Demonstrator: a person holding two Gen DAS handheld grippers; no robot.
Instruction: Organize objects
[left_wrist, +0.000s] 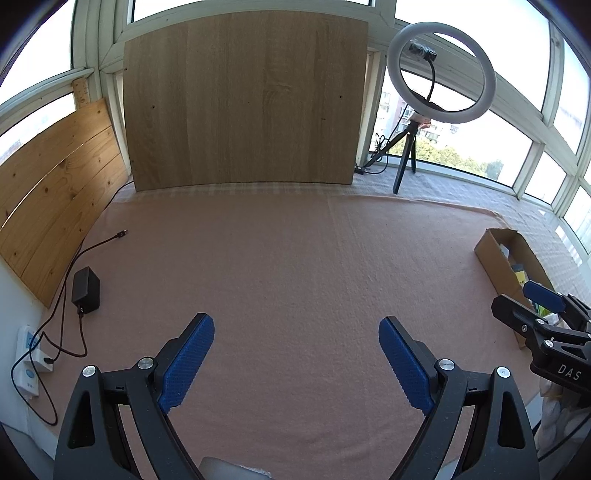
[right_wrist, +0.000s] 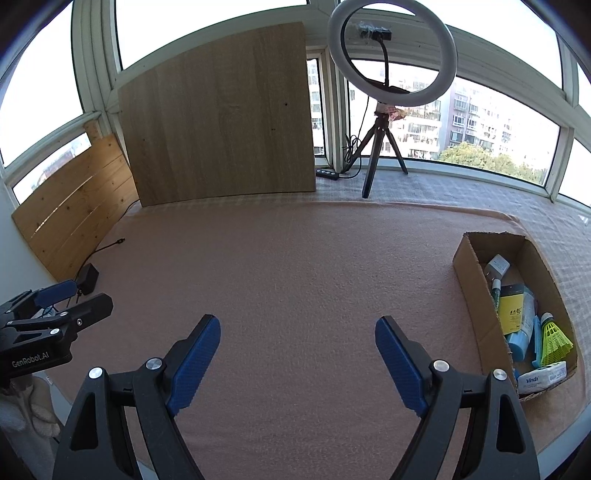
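Note:
A cardboard box (right_wrist: 469, 273) stands at the right of the pink cloth (right_wrist: 295, 266). It holds a green shuttlecock (right_wrist: 554, 338), a yellow-labelled bottle (right_wrist: 511, 308), a blue bottle (right_wrist: 519, 345), a white tissue pack (right_wrist: 541, 376) and a white tube (right_wrist: 496, 267). My right gripper (right_wrist: 297, 363) is open and empty, left of the box. My left gripper (left_wrist: 295, 363) is open and empty over the cloth (left_wrist: 295, 258). The box (left_wrist: 491, 254) shows at the right edge of the left wrist view, behind the right gripper (left_wrist: 532, 306). The left gripper (right_wrist: 70, 301) shows at the left edge of the right wrist view.
A large wooden board (right_wrist: 221, 122) leans at the back and a pine panel (right_wrist: 74, 210) at the left. A ring light on a tripod (right_wrist: 388, 74) stands back right. A black adapter (left_wrist: 86, 290), cables and a power strip (left_wrist: 29, 362) lie at the left.

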